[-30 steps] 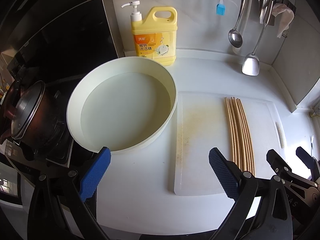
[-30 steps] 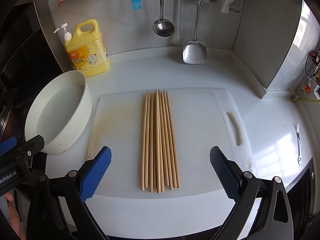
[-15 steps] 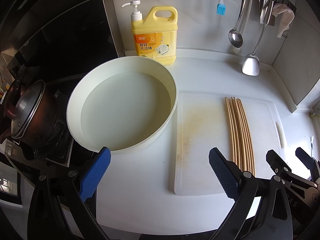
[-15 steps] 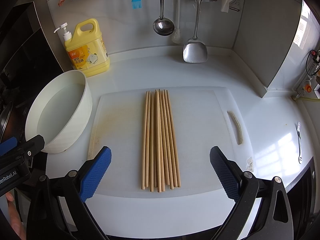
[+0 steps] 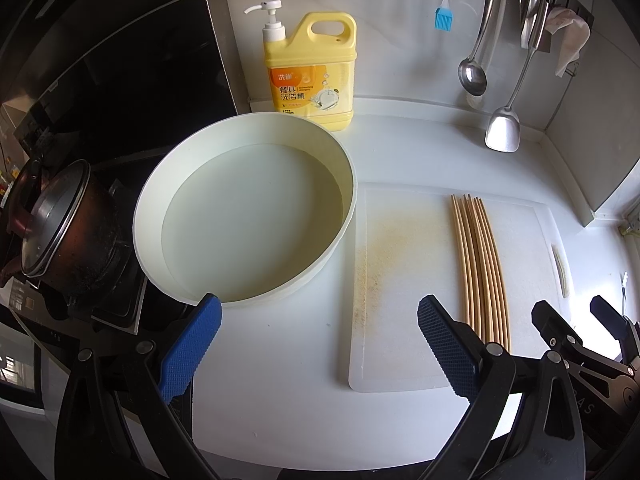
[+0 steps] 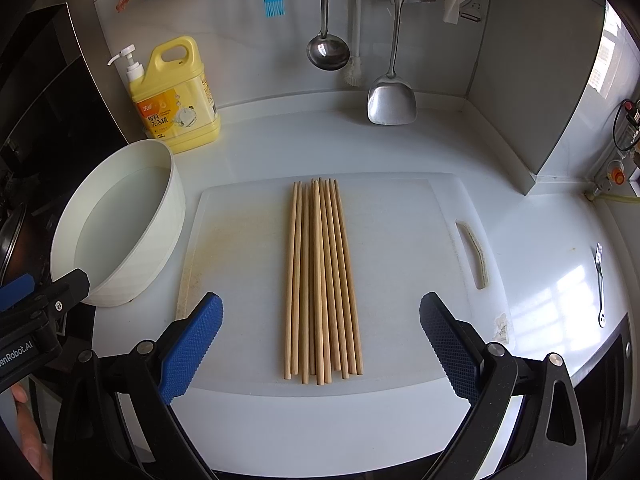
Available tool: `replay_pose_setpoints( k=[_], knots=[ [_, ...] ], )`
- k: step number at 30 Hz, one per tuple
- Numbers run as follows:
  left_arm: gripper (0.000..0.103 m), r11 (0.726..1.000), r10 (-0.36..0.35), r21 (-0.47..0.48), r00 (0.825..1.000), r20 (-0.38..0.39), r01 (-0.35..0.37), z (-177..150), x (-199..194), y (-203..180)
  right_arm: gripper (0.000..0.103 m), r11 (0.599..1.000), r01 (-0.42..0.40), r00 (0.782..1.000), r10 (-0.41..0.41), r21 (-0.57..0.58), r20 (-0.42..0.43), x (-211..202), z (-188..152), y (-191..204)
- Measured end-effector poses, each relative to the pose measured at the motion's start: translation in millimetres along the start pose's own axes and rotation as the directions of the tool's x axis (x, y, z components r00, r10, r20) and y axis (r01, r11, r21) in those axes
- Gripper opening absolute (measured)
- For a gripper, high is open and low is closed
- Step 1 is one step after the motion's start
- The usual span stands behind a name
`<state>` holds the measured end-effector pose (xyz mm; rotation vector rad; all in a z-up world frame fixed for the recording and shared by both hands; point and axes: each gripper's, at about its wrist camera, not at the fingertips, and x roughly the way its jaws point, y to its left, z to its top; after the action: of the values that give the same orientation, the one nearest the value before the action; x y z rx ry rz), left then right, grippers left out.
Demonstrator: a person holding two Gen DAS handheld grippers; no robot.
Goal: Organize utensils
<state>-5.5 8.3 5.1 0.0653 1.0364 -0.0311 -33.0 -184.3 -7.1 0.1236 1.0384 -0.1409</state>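
Several wooden chopsticks [image 6: 320,280] lie side by side in a neat bundle on a white cutting board [image 6: 400,248]. They also show in the left wrist view [image 5: 480,260] on the board [image 5: 404,264]. My right gripper [image 6: 320,348] is open and empty, its blue pads either side of the bundle's near ends, above the board's front edge. My left gripper [image 5: 316,344] is open and empty, over the counter between a white basin [image 5: 340,240] holding water and the board.
A yellow dish-soap jug [image 5: 312,76] stands at the back wall. A ladle [image 6: 327,54], a spatula [image 6: 391,100] and a blue brush [image 6: 274,4] hang on the wall. A small fork [image 6: 600,284] lies at the far right. A dark pot [image 5: 60,232] sits on the stove at left.
The right wrist view has shifted very slightly; the chopsticks sit a touch lower in frame. The left gripper has barely moved. Both stay open.
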Motion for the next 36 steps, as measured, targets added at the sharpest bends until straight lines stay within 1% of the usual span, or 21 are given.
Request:
replay_pose_setpoints(
  k=[18, 24, 30, 36],
  knots=[
    [0.097, 1.0, 0.001, -0.001, 1.0, 0.0, -0.001, 0, 0, -1, 0.094, 1.0, -0.001, 1.0, 0.001, 0.003, -0.002, 1, -1, 2],
    [0.097, 1.0, -0.007, 0.007, 1.0, -0.002, 0.007, 0, 1, 0, 0.094, 1.0, 0.009, 1.0, -0.009, 0.007, 0.002, 3, -1, 4],
    [0.097, 0.998, -0.041, 0.051, 0.999, -0.004, 0.042, 0, 10, -5, 0.094, 0.998, 0.024, 1.0, -0.025, 0.06, 0.006, 6, -7, -9],
    [0.097, 0.987, -0.113, 0.113, 0.994, -0.004, 0.112, -1, 23, -18, 0.094, 0.993, 0.059, 0.998, -0.061, 0.106, 0.012, 11, -22, -29]
  ],
)
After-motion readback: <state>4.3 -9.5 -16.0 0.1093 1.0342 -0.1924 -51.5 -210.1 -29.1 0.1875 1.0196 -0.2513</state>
